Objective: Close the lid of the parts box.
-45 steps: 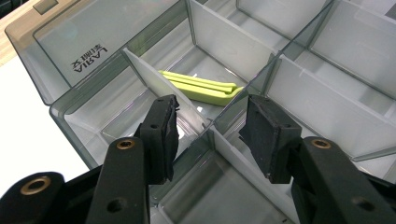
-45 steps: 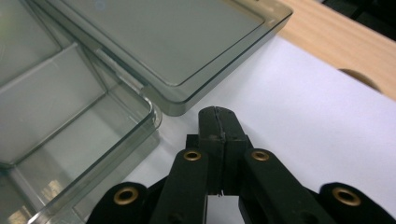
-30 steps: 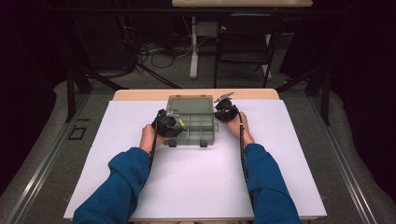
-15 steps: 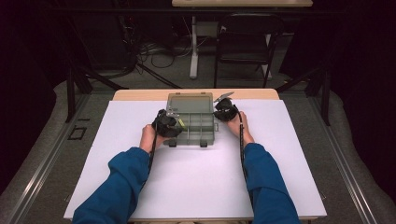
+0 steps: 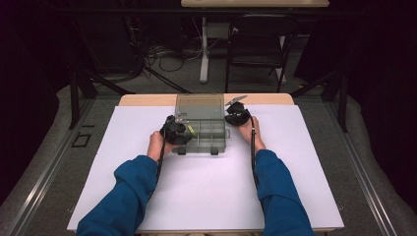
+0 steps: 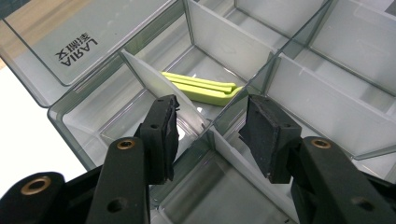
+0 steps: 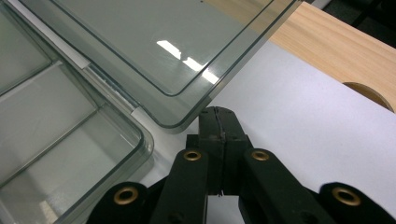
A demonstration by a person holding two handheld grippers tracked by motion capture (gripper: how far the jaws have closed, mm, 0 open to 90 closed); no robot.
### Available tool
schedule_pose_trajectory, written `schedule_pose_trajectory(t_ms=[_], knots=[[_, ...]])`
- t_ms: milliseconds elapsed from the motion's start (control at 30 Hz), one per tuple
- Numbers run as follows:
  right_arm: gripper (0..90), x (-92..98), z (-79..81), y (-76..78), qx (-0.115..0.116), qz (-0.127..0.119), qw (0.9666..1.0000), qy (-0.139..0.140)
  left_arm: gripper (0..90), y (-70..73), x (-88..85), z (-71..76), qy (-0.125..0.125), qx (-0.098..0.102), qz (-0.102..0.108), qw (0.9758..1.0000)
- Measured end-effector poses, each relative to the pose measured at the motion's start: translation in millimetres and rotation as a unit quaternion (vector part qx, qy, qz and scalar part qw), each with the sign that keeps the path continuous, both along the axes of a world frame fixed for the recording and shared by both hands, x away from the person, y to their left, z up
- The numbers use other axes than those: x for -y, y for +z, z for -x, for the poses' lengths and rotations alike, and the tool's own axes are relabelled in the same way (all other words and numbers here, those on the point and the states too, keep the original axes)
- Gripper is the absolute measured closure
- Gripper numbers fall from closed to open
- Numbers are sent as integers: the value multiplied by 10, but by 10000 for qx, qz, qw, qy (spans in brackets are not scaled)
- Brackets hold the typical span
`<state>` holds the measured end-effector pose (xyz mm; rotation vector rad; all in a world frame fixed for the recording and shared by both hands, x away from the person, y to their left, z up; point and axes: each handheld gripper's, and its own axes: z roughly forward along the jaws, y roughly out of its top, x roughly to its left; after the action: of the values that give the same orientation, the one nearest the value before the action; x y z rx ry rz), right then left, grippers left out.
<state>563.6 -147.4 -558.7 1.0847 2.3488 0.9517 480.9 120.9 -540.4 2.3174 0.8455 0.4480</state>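
A clear grey compartment box (image 5: 220,133) lies open on the white table, its lid (image 5: 199,105) folded back flat. My left gripper (image 5: 177,132) is at the box's left side. In the left gripper view it (image 6: 212,109) hangs open over the compartments, its pads astride a white divider (image 6: 154,79) without touching it. A lime-green plastic lever (image 6: 205,87) lies in the compartment just beyond. My right gripper (image 5: 237,117) is at the box's right side, by the hinge. Its jaws (image 7: 218,122) are shut on nothing, tips at the corner of the lid (image 7: 154,42).
The white sheet (image 5: 206,191) covers the table; bare wood (image 7: 336,51) with a round hole (image 7: 371,92) shows at its far edge. A chair (image 5: 258,44) and cables stand on the floor behind. Both blue sleeves come in from the bottom edge.
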Motion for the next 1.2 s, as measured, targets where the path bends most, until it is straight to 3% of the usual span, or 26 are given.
schedule_pose_trajectory(t_ms=[467, 700, 1200], knots=[[900, -27, -29, -15, 153, -59, 9998, -135, 542, -3, 3, 1, -6, 19, -13, 10000], [900, -43, -17, 33, 470, -94, 9986, -202, 540, -3, 9, 2, -9, 32, -43, 10000], [900, -20, 4, 87, 808, -280, 9961, -235, 538, -3, 22, 6, -1, 44, -100, 9999]])
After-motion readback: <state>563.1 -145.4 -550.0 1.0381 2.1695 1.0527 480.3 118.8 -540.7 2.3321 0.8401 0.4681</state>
